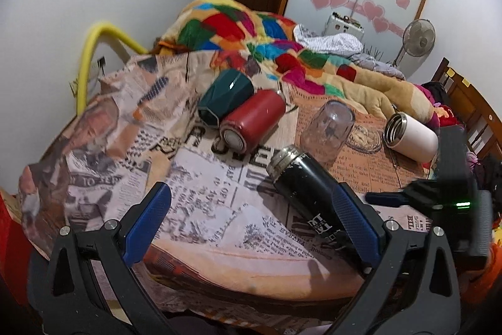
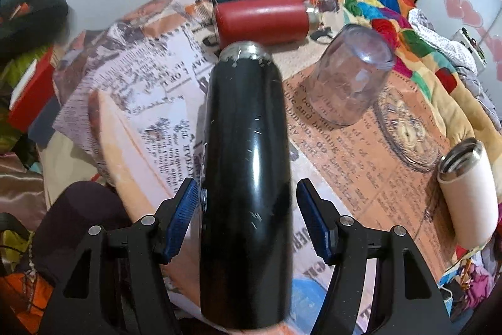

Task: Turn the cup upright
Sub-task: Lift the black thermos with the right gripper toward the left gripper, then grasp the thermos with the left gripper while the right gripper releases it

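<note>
A black flask [image 1: 306,187] lies on its side on the newspaper-print cloth [image 1: 204,203], steel mouth pointing away. In the right wrist view it [image 2: 248,171] lies between my right gripper's [image 2: 248,220] blue pads, which stand open on either side of its body without closing on it. My left gripper [image 1: 251,225] is open and empty above the cloth, to the left of the flask. A clear cup [image 1: 329,131] stands upside down behind the flask, also seen in the right wrist view [image 2: 348,77].
A red flask [image 1: 251,121] and a dark green cup [image 1: 224,96] lie on their sides at the back. A white flask [image 1: 411,137] lies at the right. A colourful blanket [image 1: 282,52] is heaped behind. The cloth's front edge drops off near me.
</note>
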Available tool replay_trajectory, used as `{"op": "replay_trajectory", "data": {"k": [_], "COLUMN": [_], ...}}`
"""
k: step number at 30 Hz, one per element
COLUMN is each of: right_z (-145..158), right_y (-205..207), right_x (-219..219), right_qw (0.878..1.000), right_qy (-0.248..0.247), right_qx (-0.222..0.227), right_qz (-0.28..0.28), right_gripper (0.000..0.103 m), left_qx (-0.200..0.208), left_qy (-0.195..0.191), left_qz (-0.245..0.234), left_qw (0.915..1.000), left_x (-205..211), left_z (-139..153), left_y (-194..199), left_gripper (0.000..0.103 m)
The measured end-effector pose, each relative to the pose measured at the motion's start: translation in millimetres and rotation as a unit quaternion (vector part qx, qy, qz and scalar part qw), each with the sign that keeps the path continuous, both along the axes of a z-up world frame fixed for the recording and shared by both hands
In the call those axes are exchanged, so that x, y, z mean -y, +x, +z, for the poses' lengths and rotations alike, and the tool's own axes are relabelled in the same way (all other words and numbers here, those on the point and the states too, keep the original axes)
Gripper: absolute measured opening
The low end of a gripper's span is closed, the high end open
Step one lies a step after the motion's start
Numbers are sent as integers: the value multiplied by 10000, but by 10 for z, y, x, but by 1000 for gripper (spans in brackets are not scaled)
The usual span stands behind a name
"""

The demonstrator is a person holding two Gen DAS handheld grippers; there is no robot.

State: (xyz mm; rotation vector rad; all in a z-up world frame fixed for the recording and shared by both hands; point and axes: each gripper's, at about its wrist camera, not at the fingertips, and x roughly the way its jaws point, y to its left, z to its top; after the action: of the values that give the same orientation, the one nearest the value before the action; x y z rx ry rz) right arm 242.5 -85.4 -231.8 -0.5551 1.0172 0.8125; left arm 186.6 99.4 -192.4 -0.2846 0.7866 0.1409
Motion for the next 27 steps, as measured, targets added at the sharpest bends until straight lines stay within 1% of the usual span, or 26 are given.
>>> {"op": "replay_trajectory", "data": {"k": [3, 6, 7, 10, 12, 14, 17, 20, 22, 24, 26, 27], "right_z": [181, 353, 397, 493, 528, 549, 570, 592, 608, 621, 629, 631], "right_y": [-68, -111, -117, -137, -173, -207, -253, -310, -348, -368, -388, -401], "right_x": [196, 389, 447, 629, 744, 827, 929, 1014, 1051, 1064, 1089, 1102], "right_qw": [9994, 9969, 9957, 9904, 9856, 9820, 9769, 9715, 9679, 9654, 9639, 9631], "right_qy": [258, 502, 575, 758, 779, 852, 1099, 1276, 1363, 1413, 1446, 1451], "right_qx": [96, 310, 355, 514, 739, 831, 777, 800, 838, 867, 882, 895], "right_qz": [-199, -520, -631, -1036, -1303, -1464, -1662, -1833, -1941, -2011, -2057, -2081], "right_gripper": [64, 72, 74, 81, 81, 81, 81, 81, 81, 81, 81, 81], "left_qx": [-172, -453, -599, -935, -1075, -1169, -1324, -1393, -1460, -1531, -1591, -1603], "left_qy": [-149, -345, -471, -752, -821, -821, -704, -725, -670, -530, -446, -421], "left_qz": [-135, -344, -445, -578, -614, -643, -540, -542, -526, -540, -606, -630], "left_qw": [9996, 9978, 9961, 9911, 9889, 9876, 9872, 9861, 9856, 9853, 9844, 9842], "left_x": [66, 185, 242, 353, 419, 477, 539, 537, 557, 599, 644, 647], "left_z": [-89, -243, -327, -516, -598, -663, -739, -773, -813, -852, -879, -892], "left_y": [71, 176, 221, 298, 317, 335, 373, 425, 488, 563, 634, 656], "left_gripper": [103, 103, 103, 99, 95, 95, 95, 93, 92, 86, 73, 69]}}
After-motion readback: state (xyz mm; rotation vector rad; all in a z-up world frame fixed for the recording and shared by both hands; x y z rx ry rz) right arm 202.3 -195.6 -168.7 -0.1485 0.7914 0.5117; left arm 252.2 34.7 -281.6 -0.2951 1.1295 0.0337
